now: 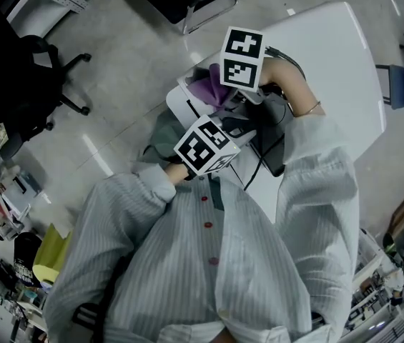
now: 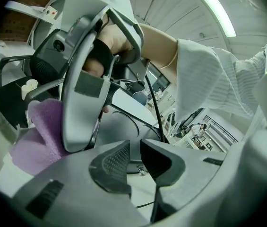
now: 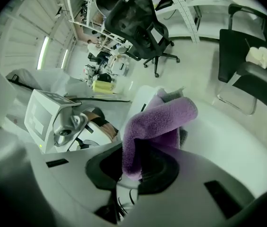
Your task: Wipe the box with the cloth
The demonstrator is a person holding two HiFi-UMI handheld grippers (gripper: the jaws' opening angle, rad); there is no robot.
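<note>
My right tool (image 3: 132,168) pinches the fluffy purple cloth (image 3: 159,119), tilted down over the white surface (image 1: 345,56); my left tool (image 2: 133,161) is empty, jaws slightly parted.

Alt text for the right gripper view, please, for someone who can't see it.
The right gripper is shut on a purple cloth, which folds up and over above a white surface. The left gripper sits at left; a black office chair stands on the floor behind.

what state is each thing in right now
left claw: open, nothing between its jaws
right claw: shut on the purple cloth
purple cloth: bunched, pinched in the right claw
box: on the white table, partly hidden by the cloth
</note>
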